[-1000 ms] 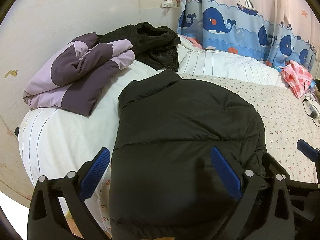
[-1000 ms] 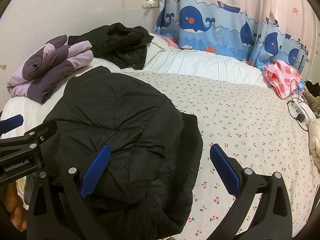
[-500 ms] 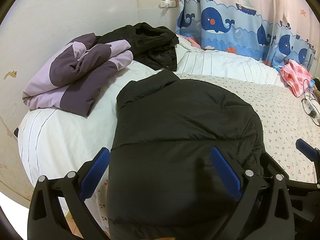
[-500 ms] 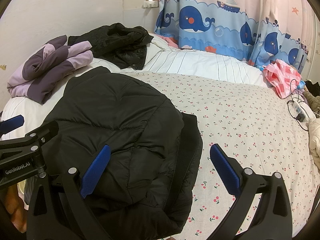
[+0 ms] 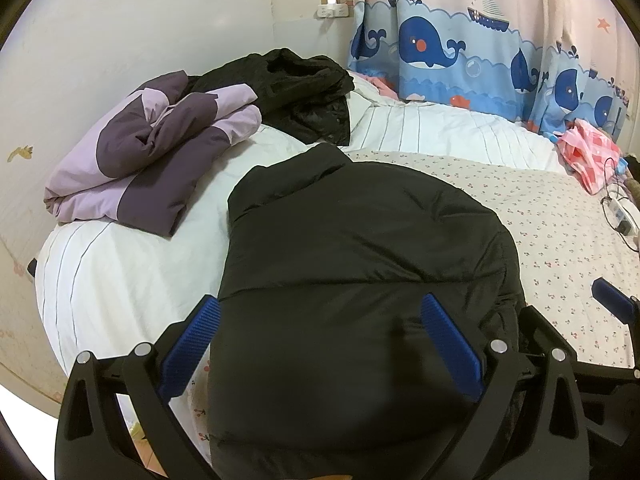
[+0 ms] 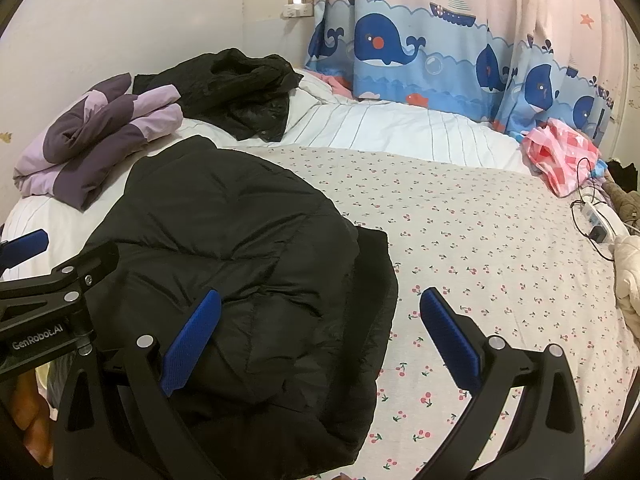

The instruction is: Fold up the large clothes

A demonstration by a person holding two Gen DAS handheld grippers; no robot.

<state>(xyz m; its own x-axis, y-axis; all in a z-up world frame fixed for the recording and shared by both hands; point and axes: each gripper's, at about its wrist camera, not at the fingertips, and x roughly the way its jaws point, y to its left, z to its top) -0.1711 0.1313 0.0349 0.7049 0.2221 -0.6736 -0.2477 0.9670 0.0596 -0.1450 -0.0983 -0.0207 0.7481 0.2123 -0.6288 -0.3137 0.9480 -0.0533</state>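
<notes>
Lying across the near part of the bed [image 6: 500,240], the black puffer jacket [image 5: 360,280] looks partly folded: its sides seem tucked in, so it forms a long, fairly narrow block with the collar pointing toward the headboard and the hem hanging near the bed's edge. In the right wrist view a flat dark strip of it sticks out along the right side, so that edge is not quite neat.

The left gripper [image 5: 320,344] hovers over the hem end with its blue pads spread wide, holding nothing. The right gripper [image 6: 320,336] is likewise wide open and empty, one finger over the jacket's right edge and the other over the flowered sheet.

Farther back, a purple and lilac jacket [image 5: 152,156] sits folded into a bundle near the headboard, so that piece appears done. Beside it, touching, a second black garment [image 5: 304,92] lies crumpled and unfolded.

My reading: one item finished, one midway, one untouched. What is left for the puffer jacket is probably a crosswise fold, hem toward collar, then setting it with the folded pile; its bulky padding may spring open again.
</notes>
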